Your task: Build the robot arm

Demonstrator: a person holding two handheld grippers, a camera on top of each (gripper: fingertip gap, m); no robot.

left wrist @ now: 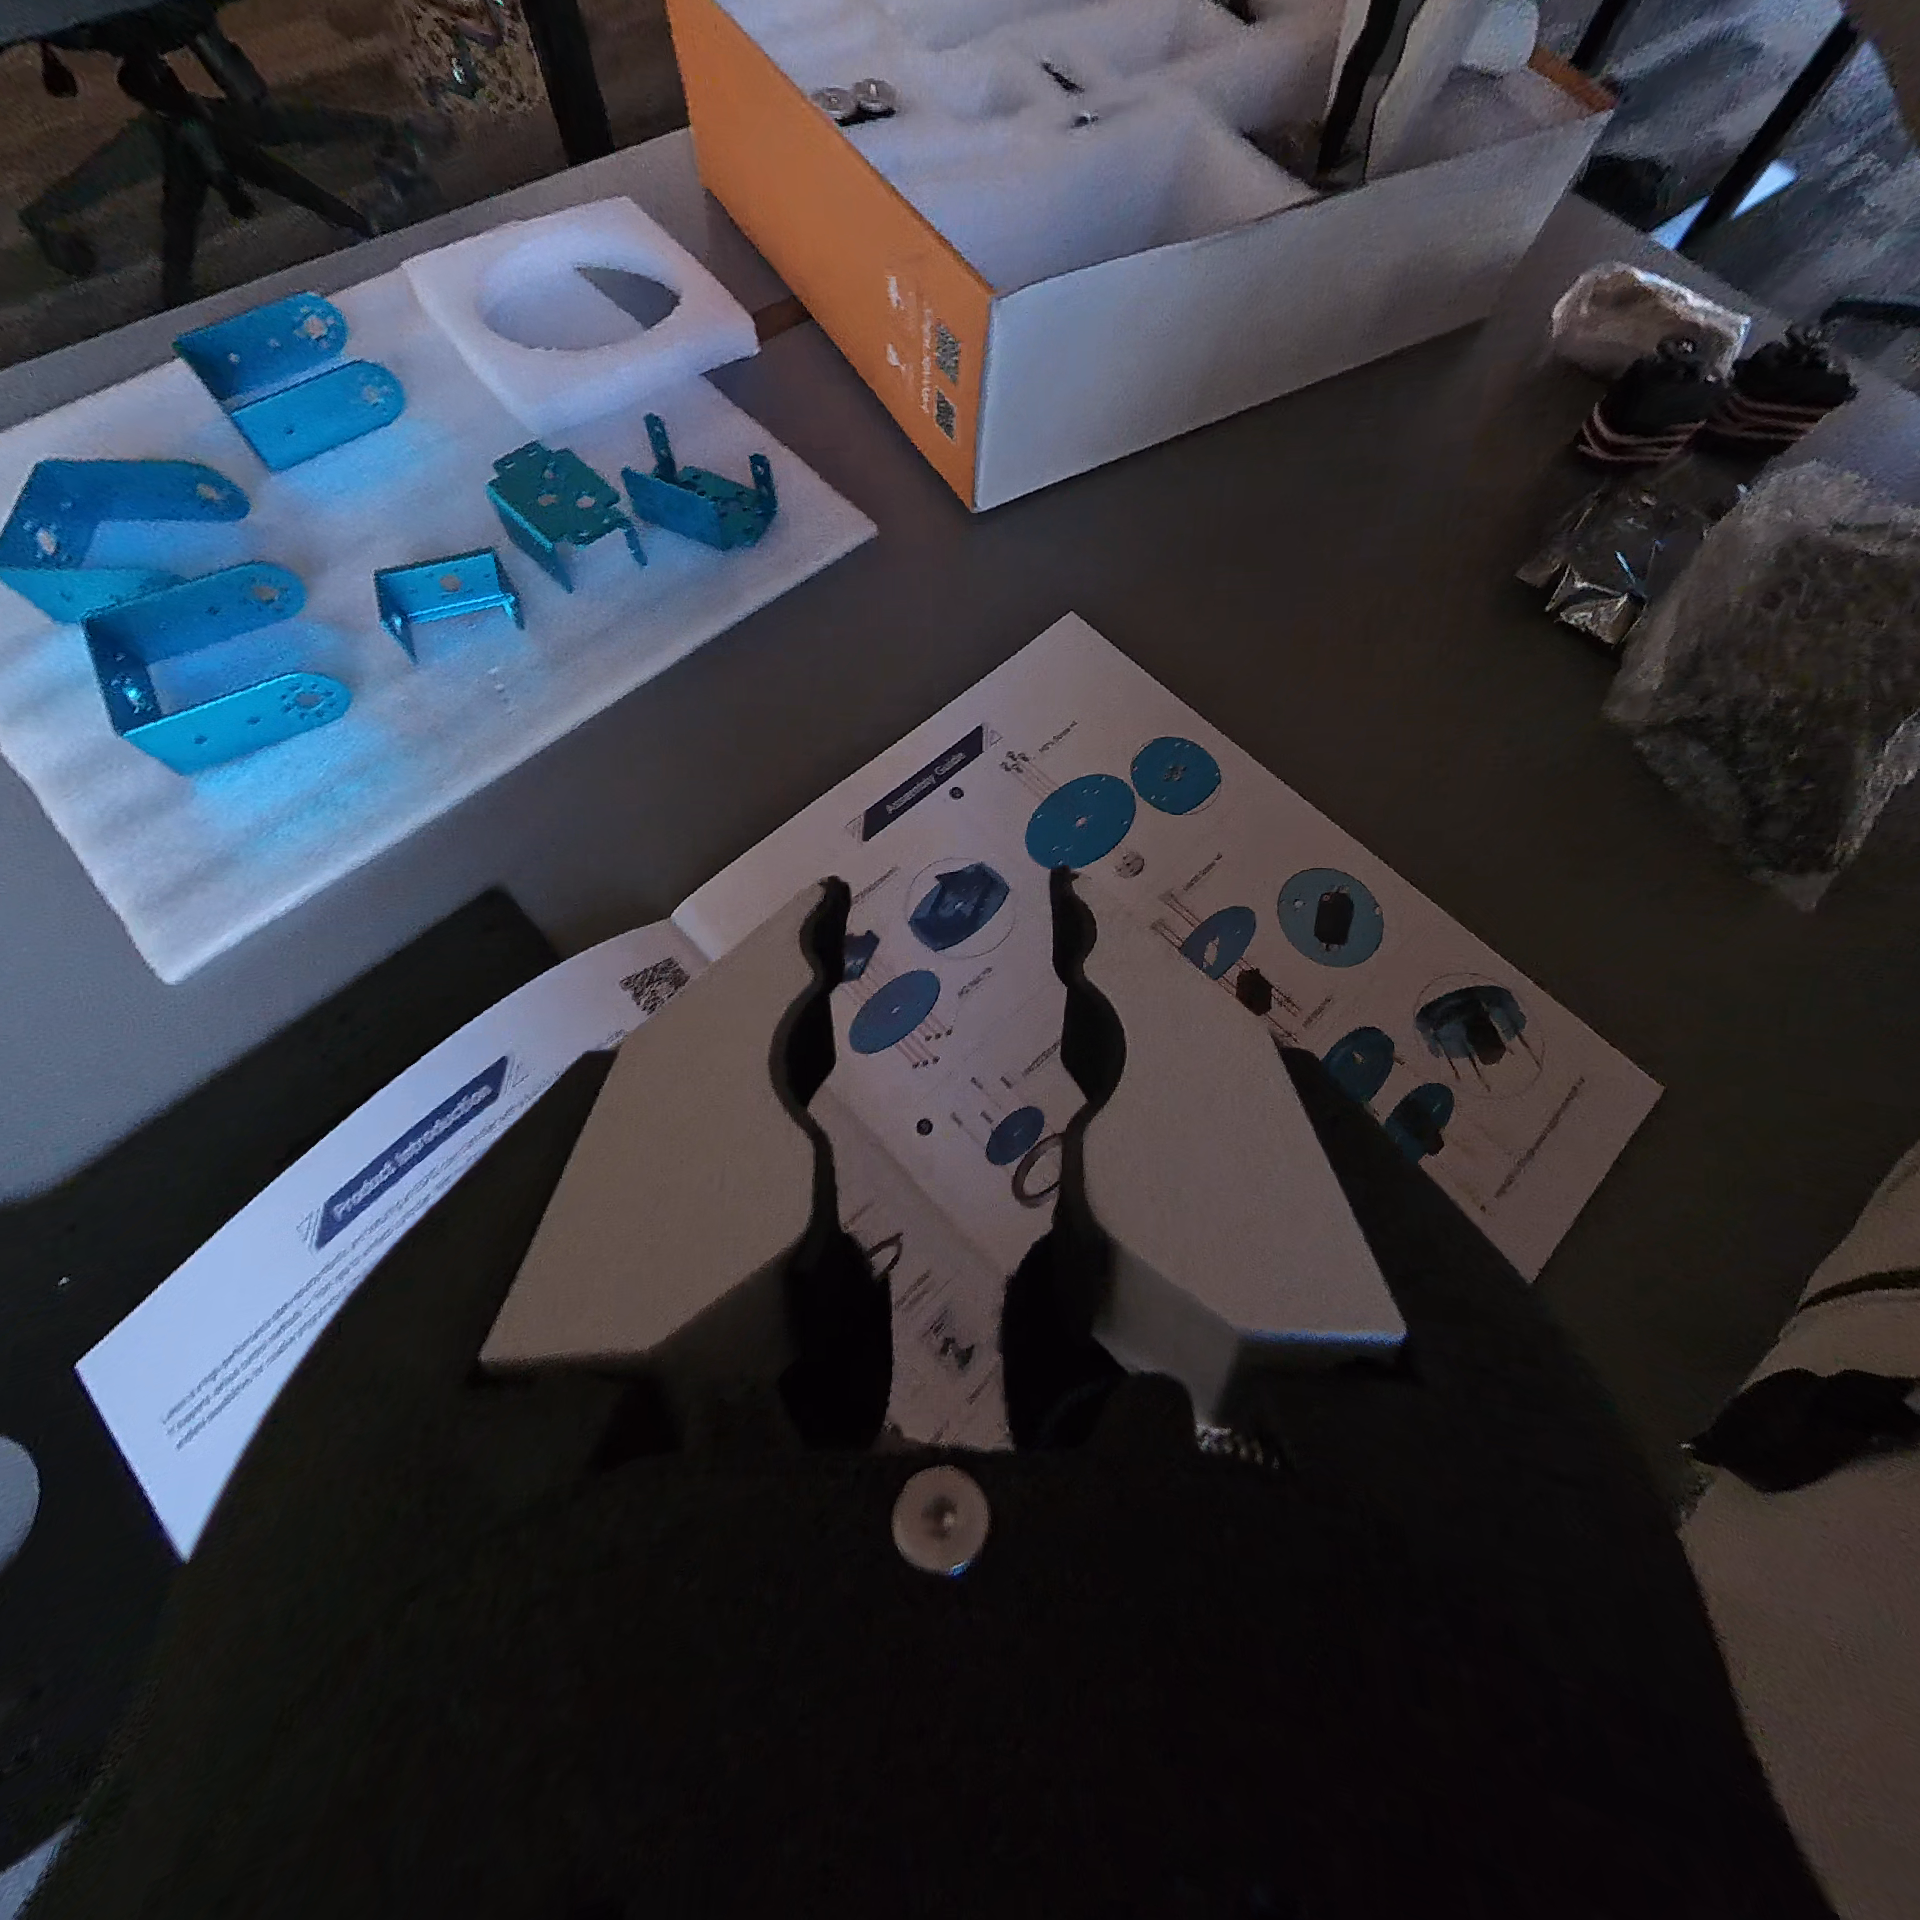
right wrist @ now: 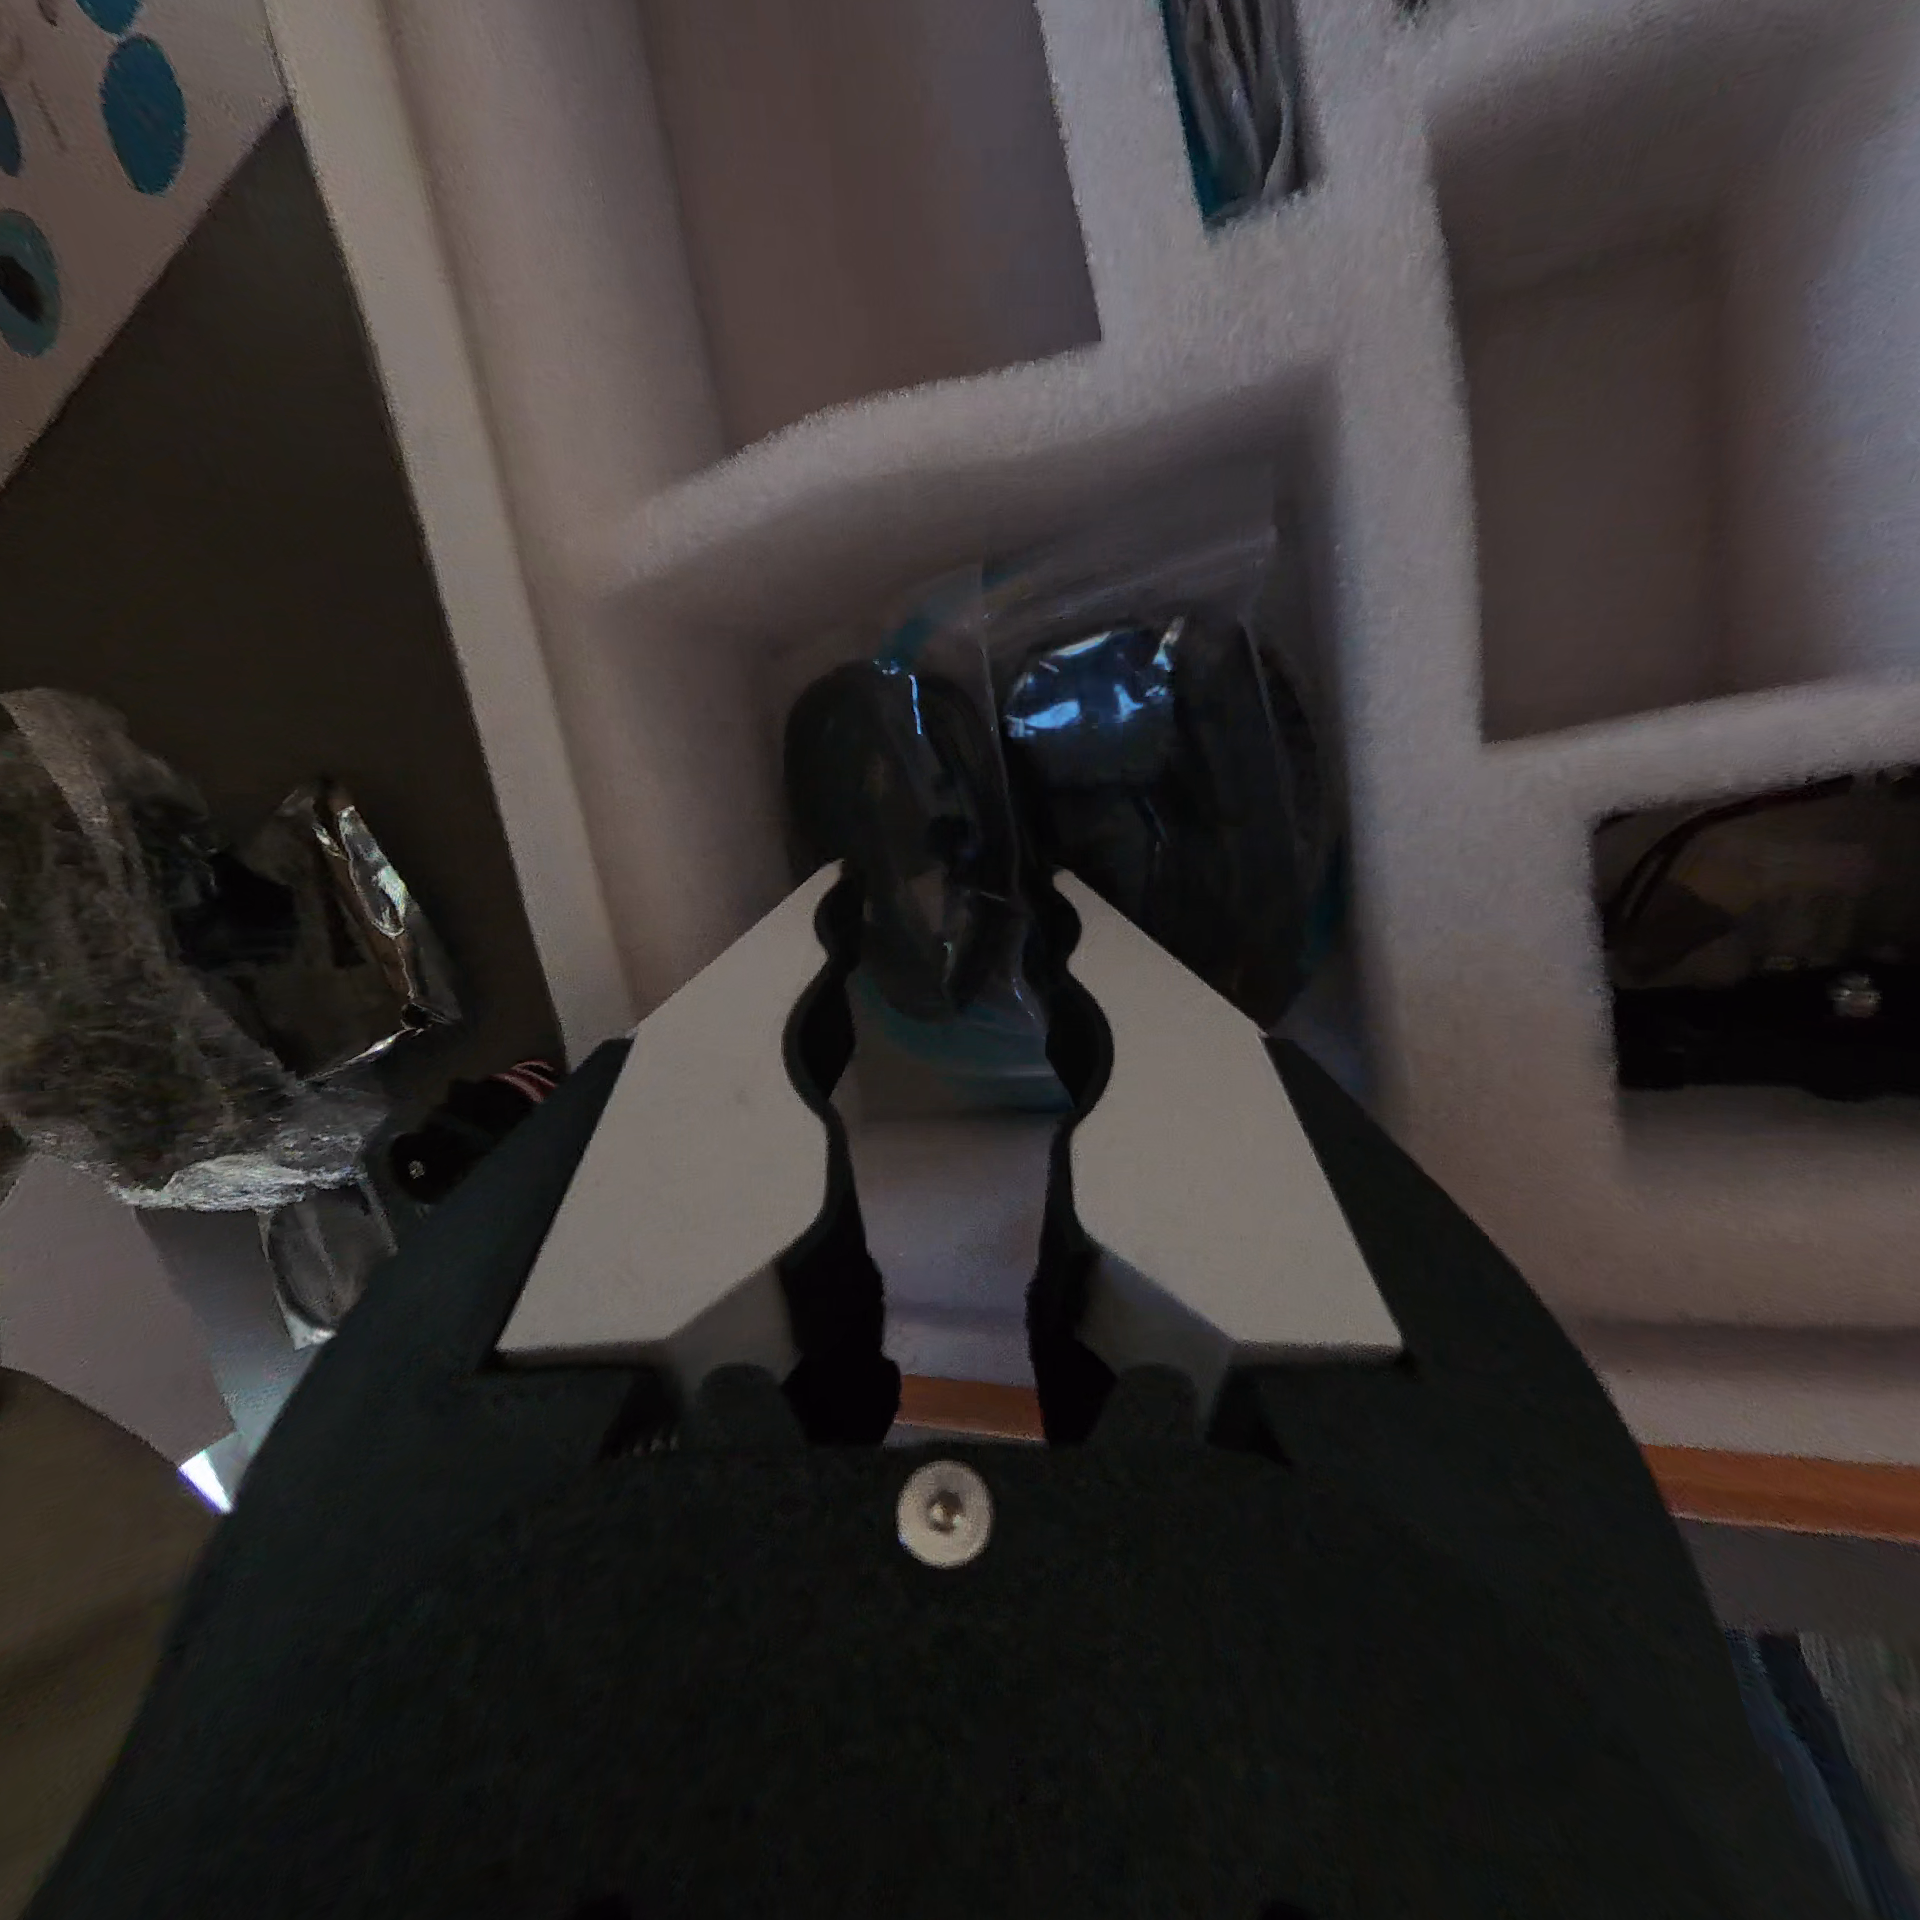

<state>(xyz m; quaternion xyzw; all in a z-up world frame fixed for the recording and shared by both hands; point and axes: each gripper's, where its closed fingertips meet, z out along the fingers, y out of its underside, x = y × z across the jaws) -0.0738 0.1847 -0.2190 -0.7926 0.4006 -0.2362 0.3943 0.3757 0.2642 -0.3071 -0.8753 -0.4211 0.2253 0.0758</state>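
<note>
My left gripper (left wrist: 945,883) is open and empty. It hovers over an open illustrated booklet (left wrist: 1299,831) lying on the grey table. My right gripper (right wrist: 948,883) is open, reaching into a white foam insert (right wrist: 1392,623) of a box. Its fingertips stand on either side of a black part (right wrist: 914,821) inside a clear plastic bag (right wrist: 1122,748) that sits in a foam compartment. I cannot tell if the tips touch the bag.
Several blue metal brackets (left wrist: 260,644) lie on a white foam sheet (left wrist: 312,831) at left, with a foam ring block (left wrist: 582,301) behind. The orange-and-white box (left wrist: 1195,343) stands at the back. Black servos (left wrist: 1714,400), a silver bag (left wrist: 1600,561) and a bubble-wrapped package (left wrist: 1787,675) lie at right. There is about 45 centimetres between the tips of the two grippers. My left tips are about 50 centimetres from the white foam insert (right wrist: 1392,623), my right tips only 7 centimetres. My left wrist view (left wrist: 1221,79) looks at it from another angle.
</note>
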